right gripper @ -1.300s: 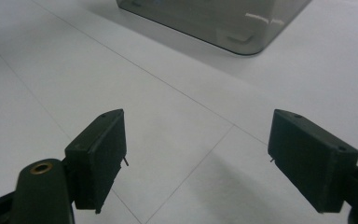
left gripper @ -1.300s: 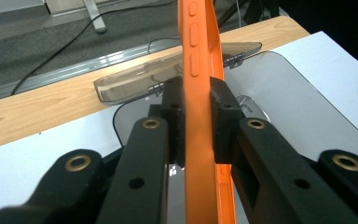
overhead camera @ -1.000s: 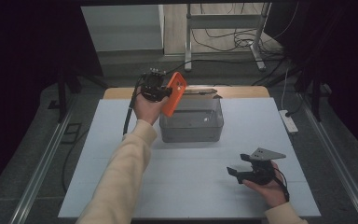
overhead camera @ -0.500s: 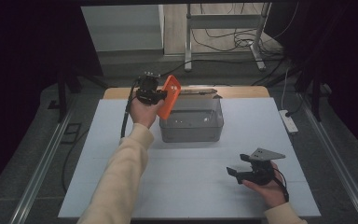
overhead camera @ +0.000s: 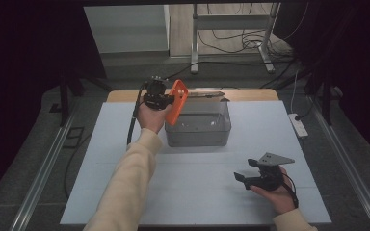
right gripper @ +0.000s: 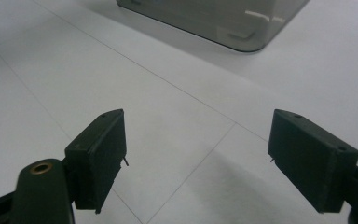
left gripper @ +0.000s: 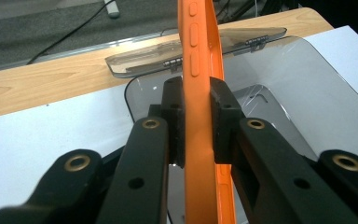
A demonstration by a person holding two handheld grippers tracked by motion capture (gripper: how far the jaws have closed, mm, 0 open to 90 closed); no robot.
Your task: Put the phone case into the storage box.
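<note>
Nearest the person, the right claw (overhead camera: 248, 178) rests spread and empty on the white tabletop (overhead camera: 197, 192). Farther back, the left claw (overhead camera: 169, 101) pinches an orange rubbery phone case (overhead camera: 177, 102) edge-on, above the left rim of a clear smoky plastic box (overhead camera: 200, 130).

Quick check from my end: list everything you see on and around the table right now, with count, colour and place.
phone case: 1, orange, clamped on edge in the left gripper, above the left rim of the box
box: 1, clear grey plastic, at the back middle of the mat, lid open behind it
lid: 1, clear, hinged, lying on the wooden strip
mat: 1, white, covering the table
wooden table edge: 1, light brown, behind the mat
power strip: 1, white, right of the table
left gripper: 1, black, shut on the case
right gripper: 1, black, open, low over the mat at front right
</note>
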